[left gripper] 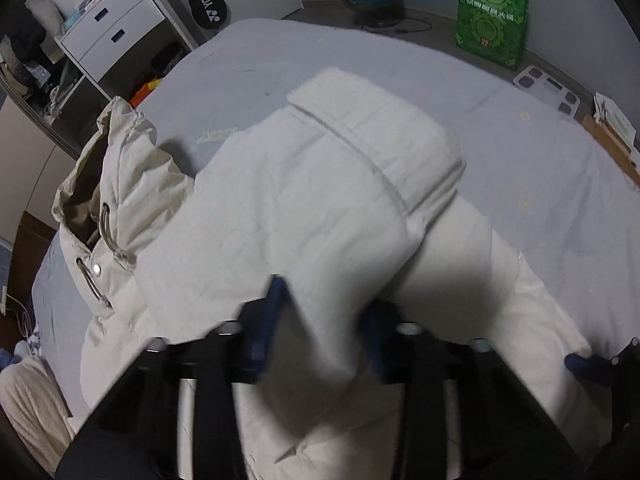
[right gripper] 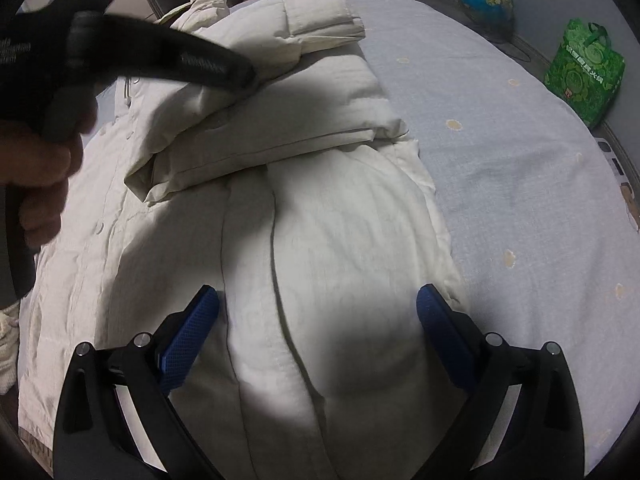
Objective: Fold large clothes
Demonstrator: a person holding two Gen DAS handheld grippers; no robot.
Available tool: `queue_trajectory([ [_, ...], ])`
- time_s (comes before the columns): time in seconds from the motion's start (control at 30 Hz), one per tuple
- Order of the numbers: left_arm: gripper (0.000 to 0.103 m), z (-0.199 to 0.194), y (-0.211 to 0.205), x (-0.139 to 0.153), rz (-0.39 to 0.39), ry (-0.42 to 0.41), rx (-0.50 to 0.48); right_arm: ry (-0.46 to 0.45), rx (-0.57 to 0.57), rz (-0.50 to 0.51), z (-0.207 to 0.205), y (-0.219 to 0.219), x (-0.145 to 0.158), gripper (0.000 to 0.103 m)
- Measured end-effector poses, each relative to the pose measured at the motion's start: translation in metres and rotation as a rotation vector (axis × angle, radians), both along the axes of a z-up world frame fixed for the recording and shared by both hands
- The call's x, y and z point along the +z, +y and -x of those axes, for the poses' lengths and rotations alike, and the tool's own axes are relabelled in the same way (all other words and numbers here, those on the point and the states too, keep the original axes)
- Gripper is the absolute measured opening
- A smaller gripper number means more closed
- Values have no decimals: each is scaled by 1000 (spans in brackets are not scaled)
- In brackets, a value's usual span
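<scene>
Left tool (left gripper: 320, 320) pinching sleeve (left gripper: 340, 184), right tool (right gripper: 318, 312) wide open, coat (right gripper: 248, 240) lengthwise, hood (left gripper: 108, 184) far

1. Left gripper (left gripper: 324, 328) was seen blurred in its own view, blue fingers (left gripper: 272, 320) closed part-way with a thick fold of white jacket (left gripper: 320, 208) pinched between them.
2. Right gripper (right gripper: 318, 320) was held low over the jacket, blue pads (right gripper: 188, 340) spread wide, nothing gripped.
3. Left hand (right gripper: 36, 184) was seen wrapped round the left gripper's handle, upper left of the right view.
</scene>
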State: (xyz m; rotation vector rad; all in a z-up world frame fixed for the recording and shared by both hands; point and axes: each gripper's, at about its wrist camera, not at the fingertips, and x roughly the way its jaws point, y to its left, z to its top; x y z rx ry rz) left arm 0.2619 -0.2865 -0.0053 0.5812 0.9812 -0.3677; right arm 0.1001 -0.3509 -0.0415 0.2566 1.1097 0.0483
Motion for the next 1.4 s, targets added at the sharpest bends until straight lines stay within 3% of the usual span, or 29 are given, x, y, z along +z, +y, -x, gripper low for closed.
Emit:
queue_trajectory([
  [0.07,15,1,2,7,28,-11,2,-1,0,-1,-1,1,0,95],
  [0.17,11,1,7,20,72,-45,14,-3,-1,1,0,2,0,95],
  [0.47,9,11,64,61,224,-134,153,-5,-2,13,0,2,1,95],
  [0.73,8,24,152,74,352,-153,358,-11,-5,32,2,4,3,95],
  [1.07,10,44,220,48,335,-118,498,-68,-24,33,12,1,15,95],
  [1.17,18,44,239,29,307,-78,551,-93,-26,38,14,-1,19,95],
  [1.33,29,54,275,-5,337,35,649,-118,-8,59,17,4,24,95],
  [1.4,40,65,283,-13,320,33,662,-117,-2,67,16,6,24,95],
])
